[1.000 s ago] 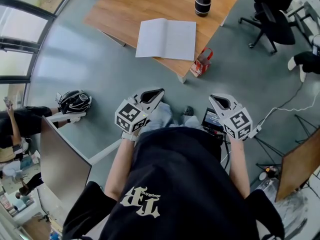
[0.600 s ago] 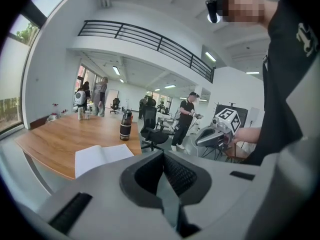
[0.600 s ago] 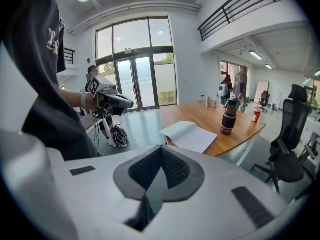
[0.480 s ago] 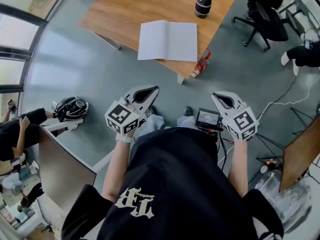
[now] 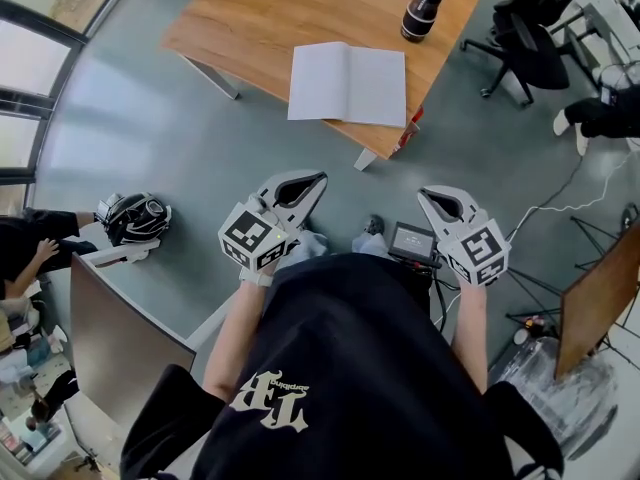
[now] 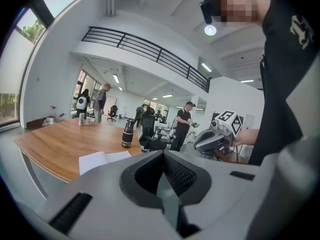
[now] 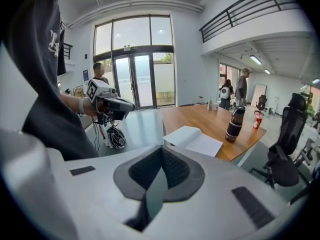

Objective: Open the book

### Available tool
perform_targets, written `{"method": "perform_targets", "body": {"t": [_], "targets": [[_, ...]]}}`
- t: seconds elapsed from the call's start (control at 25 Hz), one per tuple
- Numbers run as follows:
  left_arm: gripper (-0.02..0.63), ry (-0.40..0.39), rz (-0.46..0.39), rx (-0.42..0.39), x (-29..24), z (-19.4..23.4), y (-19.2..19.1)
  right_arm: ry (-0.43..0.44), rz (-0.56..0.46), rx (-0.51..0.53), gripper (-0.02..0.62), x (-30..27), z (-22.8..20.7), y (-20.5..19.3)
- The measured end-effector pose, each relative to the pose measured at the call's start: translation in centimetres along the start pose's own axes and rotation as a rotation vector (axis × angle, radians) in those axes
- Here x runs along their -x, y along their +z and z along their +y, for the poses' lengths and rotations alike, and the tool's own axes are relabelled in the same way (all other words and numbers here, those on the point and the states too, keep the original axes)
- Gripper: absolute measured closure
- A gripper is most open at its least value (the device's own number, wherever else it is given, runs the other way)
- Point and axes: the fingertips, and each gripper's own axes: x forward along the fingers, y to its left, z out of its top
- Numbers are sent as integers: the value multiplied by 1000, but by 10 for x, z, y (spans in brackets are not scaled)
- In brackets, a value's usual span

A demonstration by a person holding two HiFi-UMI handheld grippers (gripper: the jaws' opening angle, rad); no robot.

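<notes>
The book (image 5: 347, 84) lies open on the wooden surface (image 5: 250, 18), just as a second ago. The left tongs (image 5: 312, 183) and right tongs (image 5: 432, 199) stay shut and empty, well apart from it.

Left gripper (image 5: 303, 185), right gripper (image 5: 441, 202) carried slightly up, forward toward book (image 5: 348, 85).

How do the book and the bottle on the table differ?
The book is white and lies flat; the bottle is dark with a pale band and stands upright. The book sits at the near edge of the wooden table, the bottle further back. Both rest on it.
</notes>
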Motion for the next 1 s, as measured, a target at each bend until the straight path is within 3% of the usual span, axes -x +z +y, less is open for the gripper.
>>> {"method": "perform_targets", "body": {"t": [1.0], "targets": [[598, -49, 21, -20, -5, -16, -5, -18, 27, -10, 606, -9, 7, -3]]}}
